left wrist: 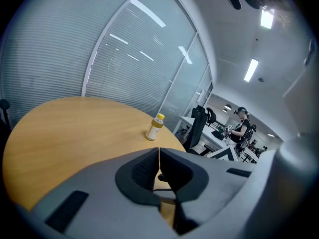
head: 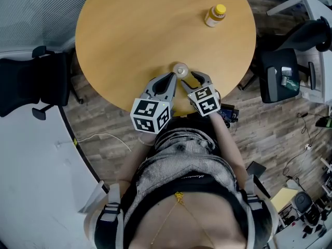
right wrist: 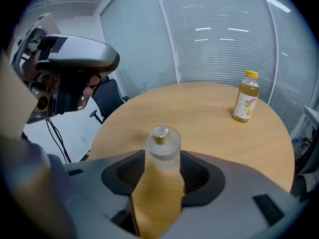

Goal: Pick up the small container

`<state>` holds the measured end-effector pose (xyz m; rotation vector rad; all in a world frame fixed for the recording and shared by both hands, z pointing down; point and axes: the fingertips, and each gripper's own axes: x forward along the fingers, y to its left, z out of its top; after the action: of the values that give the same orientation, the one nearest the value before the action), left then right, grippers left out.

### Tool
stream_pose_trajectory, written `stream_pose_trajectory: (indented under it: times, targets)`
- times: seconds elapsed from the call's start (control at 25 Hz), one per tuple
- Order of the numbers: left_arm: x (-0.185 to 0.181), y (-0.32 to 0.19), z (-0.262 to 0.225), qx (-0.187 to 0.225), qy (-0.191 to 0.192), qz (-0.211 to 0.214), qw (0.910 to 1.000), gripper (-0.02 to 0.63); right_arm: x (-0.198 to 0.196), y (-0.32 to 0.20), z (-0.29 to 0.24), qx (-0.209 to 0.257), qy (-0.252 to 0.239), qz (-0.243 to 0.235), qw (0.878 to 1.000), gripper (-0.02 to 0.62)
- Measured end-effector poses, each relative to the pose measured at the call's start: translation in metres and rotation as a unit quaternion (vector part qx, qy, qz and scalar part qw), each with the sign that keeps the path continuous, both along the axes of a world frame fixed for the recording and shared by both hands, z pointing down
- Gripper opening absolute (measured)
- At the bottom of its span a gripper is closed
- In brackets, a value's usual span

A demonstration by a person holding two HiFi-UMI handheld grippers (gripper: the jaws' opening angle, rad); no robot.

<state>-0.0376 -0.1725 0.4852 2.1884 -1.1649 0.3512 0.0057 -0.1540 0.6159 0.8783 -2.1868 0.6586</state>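
Office space with slatted glass walls and a wood-plank floor. A round wooden table (head: 129, 30) fills the upper centre of the head view, with a black office chair (head: 31, 82) at the left edge.

Task item: the small container (right wrist: 162, 146), a frosted jar with a metal cap, stands upright on the table near its lower edge in the head view. A yellow-capped bottle (head: 215, 15) stands well apart, at the upper right of the table.

Right gripper (right wrist: 162, 171): jaws parted to about the jar's width, with the jar between the tips. The pads sit just beside its sides and no squeeze is evident. The jar rests on the table.

Left gripper (head: 171, 78): jaws closed together to a thin slit, nothing between them. It sits just left of the jar.

Assessment: the approach and alignment appear done. The closing of the right jaws on the jar and the lift are not yet done.
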Motion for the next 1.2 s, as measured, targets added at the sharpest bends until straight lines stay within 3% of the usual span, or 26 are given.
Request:
stream_pose_trajectory:
  times: [0.2, 0.4, 0.84, 1.2]
  targets:
    - [-0.002, 0.004, 0.004, -0.007, -0.003, -0.008, 0.9999, 0.025, -0.002, -0.004, 0.009, 0.005, 0.007, -0.003, 1.0, 0.275]
    - [-0.011, 0.009, 0.008, -0.013, -0.009, -0.025, 0.9996, 0.025, -0.008, -0.009, 0.023, 0.01, 0.017, -0.005, 1.0, 0.302]
    - [-0.051, 0.025, 0.009, -0.022, -0.022, -0.079, 0.9964, 0.025, -0.024, -0.026, 0.045, 0.031, 0.033, 0.01, 0.999, 0.322]
    - [-0.064, 0.03, 0.009, -0.023, -0.023, -0.09, 0.9954, 0.025, -0.035, -0.034, 0.048, 0.026, 0.023, 0.028, 0.999, 0.331]
